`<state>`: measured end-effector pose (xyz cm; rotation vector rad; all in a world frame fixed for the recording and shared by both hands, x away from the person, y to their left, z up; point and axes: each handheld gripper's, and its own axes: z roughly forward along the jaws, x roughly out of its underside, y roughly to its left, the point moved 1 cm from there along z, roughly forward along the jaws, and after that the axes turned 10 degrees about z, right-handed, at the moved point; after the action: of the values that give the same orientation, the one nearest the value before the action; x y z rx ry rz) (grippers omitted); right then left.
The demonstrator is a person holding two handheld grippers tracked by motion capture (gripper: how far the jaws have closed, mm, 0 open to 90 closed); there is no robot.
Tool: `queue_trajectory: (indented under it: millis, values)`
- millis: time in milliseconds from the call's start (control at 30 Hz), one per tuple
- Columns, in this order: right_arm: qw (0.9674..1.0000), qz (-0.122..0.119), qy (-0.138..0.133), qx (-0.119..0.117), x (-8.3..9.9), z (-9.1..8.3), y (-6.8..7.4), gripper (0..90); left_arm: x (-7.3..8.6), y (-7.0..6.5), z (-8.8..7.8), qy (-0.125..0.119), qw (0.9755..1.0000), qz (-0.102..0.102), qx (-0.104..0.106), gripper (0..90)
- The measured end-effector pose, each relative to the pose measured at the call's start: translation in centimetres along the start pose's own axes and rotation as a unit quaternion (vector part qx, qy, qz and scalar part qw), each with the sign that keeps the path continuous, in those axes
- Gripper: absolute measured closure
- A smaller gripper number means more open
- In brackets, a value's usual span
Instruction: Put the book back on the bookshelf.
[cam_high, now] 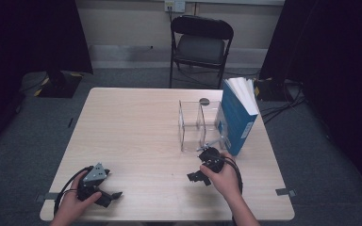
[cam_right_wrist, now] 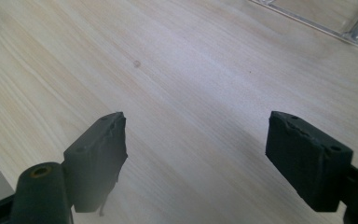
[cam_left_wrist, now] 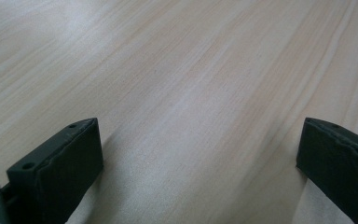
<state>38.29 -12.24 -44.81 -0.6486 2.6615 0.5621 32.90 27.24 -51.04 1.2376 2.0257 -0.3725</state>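
My left gripper (cam_high: pixel 115 194) rests low over the near left part of the wooden table (cam_high: pixel 136 122), held in a hand. In the left gripper view its jaws stand wide apart, open, left gripper (cam_left_wrist: pixel 200 154), with bare wood between them. My right gripper (cam_high: pixel 194 177) sits near the table's front right, pointing left and down. In the right gripper view the right gripper (cam_right_wrist: pixel 196 149) is open, and nothing lies between its black pads (cam_right_wrist: pixel 100 154).
A clear acrylic box rack (cam_high: pixel 199 123) stands at the table's right middle, its edge also in the right gripper view as a clear frame (cam_right_wrist: pixel 335 23). A blue book (cam_high: pixel 238 115) stands upright against it. A black folding chair (cam_high: pixel 200 44) is beyond the table.
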Motion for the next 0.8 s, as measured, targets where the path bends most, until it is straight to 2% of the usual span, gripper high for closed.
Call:
queue_trajectory:
  millis: [33,67,233,367,400,467,500,800]
  values:
    - [1.0,0.003,0.007,0.0,0.0,0.0,0.1,19.8,0.0,0.0,0.0,0.0,1.0,0.0,0.0,0.0]
    - [1.0,-0.003,0.0,-0.002,0.0,0.2,0.1,19.7,0.0,0.0,0.0,0.0,1.0,0.0,0.0,0.0]
    - [1.0,-0.002,0.008,-0.005,0.1,0.6,0.6,19.9,0.0,0.0,0.0,0.0,1.0,0.0,0.0,0.0]
    - [0.9998,-0.014,0.006,-0.01,0.1,1.1,1.0,19.8,0.0,0.0,0.0,0.0,1.0,0.0,0.0,0.0]
    - [0.9999,-0.006,0.011,-0.01,0.0,1.2,1.2,19.8,0.0,0.0,0.0,0.0,1.0,0.0,0.0,0.0]
    - [0.9997,-0.018,0.009,-0.013,0.0,1.5,1.3,19.8,0.0,0.0,0.0,0.0,1.0,0.0,0.0,0.0]
    - [0.9998,-0.012,0.013,-0.011,0.0,1.6,1.5,19.8,0.0,0.0,0.0,0.0,1.0,0.0,0.0,0.0]
    - [0.9993,-0.028,0.019,-0.015,0.0,2.7,2.4,19.9,0.0,0.0,0.0,0.0,1.0,0.0,0.0,0.0]
